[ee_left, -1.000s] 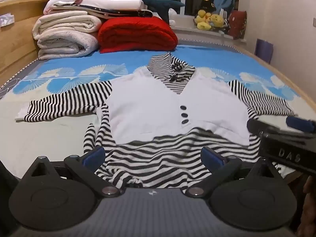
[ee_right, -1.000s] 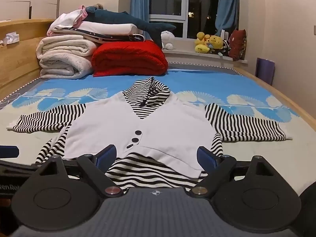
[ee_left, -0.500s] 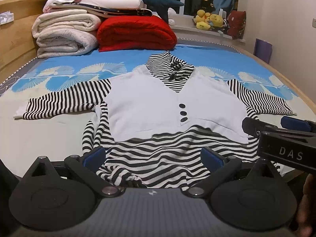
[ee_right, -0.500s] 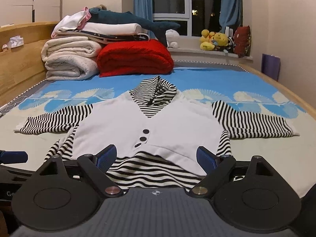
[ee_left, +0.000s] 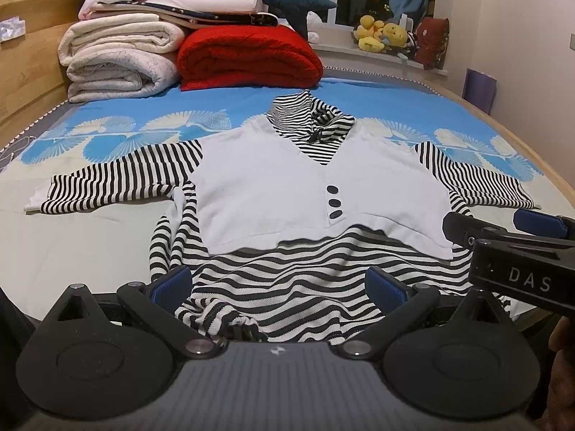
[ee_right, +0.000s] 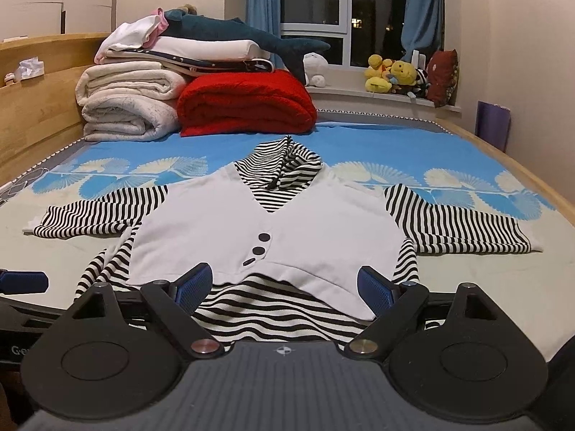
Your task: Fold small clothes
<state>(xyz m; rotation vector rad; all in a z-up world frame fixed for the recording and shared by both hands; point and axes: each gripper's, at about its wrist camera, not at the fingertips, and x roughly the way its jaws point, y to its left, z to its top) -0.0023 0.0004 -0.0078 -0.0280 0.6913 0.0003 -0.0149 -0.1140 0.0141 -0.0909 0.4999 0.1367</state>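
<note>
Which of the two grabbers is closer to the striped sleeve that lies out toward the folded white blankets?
Left. The left gripper sits at the hem below that striped sleeve; the right gripper is further over, toward the garment's opposite side.

Both tools share one build — the left gripper and the right gripper each have a ribbed grey body with a small crosshair mark, two black rounded plates, silver pivot screws and black fingers faced with blue pads. White letters "DAS" mark the right gripper's black side.
</note>
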